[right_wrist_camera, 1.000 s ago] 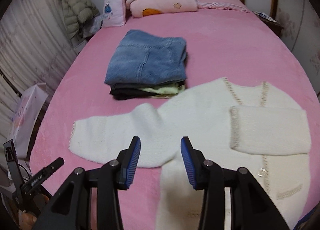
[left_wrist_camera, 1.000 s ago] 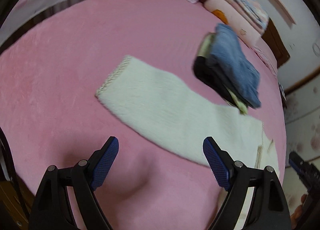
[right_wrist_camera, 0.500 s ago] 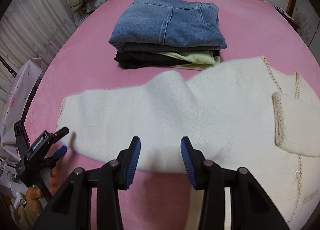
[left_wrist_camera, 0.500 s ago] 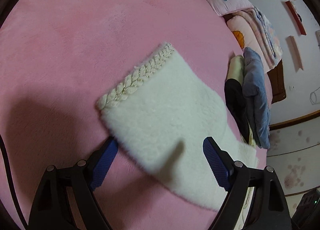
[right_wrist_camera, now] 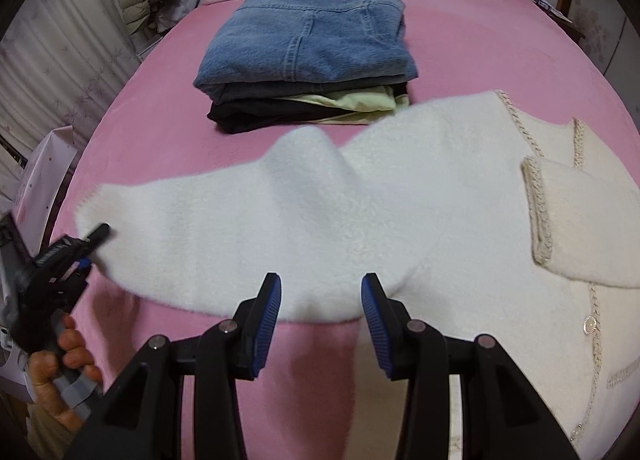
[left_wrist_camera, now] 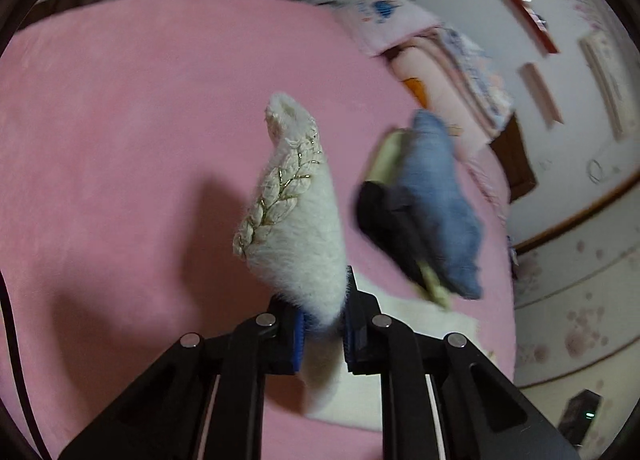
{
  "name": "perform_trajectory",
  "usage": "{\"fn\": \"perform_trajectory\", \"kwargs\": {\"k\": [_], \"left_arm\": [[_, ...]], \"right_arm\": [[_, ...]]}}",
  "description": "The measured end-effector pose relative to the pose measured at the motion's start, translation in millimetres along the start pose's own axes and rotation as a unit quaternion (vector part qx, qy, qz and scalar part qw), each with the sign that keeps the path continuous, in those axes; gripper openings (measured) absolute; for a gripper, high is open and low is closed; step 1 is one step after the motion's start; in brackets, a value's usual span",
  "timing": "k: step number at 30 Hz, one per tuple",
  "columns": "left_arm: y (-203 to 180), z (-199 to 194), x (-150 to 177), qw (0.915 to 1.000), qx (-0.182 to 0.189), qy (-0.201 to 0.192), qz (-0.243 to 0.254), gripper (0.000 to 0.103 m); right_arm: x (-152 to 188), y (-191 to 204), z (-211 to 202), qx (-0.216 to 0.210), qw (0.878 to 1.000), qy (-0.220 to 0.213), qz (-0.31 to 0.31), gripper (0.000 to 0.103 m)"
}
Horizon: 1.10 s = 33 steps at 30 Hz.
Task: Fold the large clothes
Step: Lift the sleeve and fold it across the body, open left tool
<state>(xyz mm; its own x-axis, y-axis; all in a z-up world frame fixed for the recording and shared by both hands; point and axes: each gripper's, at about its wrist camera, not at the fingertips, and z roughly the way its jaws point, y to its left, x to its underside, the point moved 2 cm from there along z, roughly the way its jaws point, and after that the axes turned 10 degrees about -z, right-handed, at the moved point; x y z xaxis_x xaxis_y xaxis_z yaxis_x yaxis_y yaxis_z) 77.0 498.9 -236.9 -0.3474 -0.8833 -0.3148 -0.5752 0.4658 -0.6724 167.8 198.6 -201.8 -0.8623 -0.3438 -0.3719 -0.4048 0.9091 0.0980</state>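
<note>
The white cardigan (right_wrist_camera: 420, 220) lies spread on the pink bed (right_wrist_camera: 500, 28), its body to my right and one sleeve already folded across the chest. My left gripper (left_wrist_camera: 322, 330) is clamped on the outstretched sleeve (left_wrist_camera: 296, 228) near its braided cuff, which stands lifted off the bed. My right gripper (right_wrist_camera: 320, 320) hangs with its jaws wide, holding nothing, just over the sleeve's near edge where it meets the body.

To fold well, I judge I should carry the cuff across in a low arc toward the folded sleeve and lay it flat. The right gripper could pin the shoulder so the body does not drag.

The left view is motion-blurred, so the stack of folded clothes (right_wrist_camera: 308, 60) smears there. The cardigan's hem is cut off below, and I cannot tell how much fabric sits between the left pads.
</note>
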Motion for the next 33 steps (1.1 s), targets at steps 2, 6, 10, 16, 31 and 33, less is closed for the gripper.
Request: {"fn": "perform_trajectory", "kwargs": {"k": [2, 6, 10, 16, 31, 33], "left_arm": [[-44, -12, 13, 0.9990, 0.031, 0.002, 0.032, 0.013], [-119, -18, 49, 0.9924, 0.079, 0.023, 0.091, 0.013], [-194, 7, 115, 0.9800, 0.112, 0.061, 0.152, 0.013], [-252, 79, 233, 0.9648, 0.104, 0.135, 0.200, 0.013], [-236, 154, 350, 0.9378, 0.019, 0.223, 0.265, 0.075], [-236, 128, 335, 0.9395, 0.021, 0.211, 0.269, 0.075]], "right_arm": [[2, -15, -9, -0.001, 1.000, -0.009, 0.016, 0.042], [10, -59, -32, 0.013, 0.998, -0.033, 0.051, 0.042], [26, -114, -53, 0.032, 0.995, -0.053, 0.079, 0.042], [63, -203, -67, 0.067, 0.990, -0.055, 0.109, 0.042], [109, -293, -32, 0.029, 0.994, -0.011, 0.104, 0.042], [106, -291, -30, 0.007, 0.994, -0.010, 0.108, 0.043]]}}
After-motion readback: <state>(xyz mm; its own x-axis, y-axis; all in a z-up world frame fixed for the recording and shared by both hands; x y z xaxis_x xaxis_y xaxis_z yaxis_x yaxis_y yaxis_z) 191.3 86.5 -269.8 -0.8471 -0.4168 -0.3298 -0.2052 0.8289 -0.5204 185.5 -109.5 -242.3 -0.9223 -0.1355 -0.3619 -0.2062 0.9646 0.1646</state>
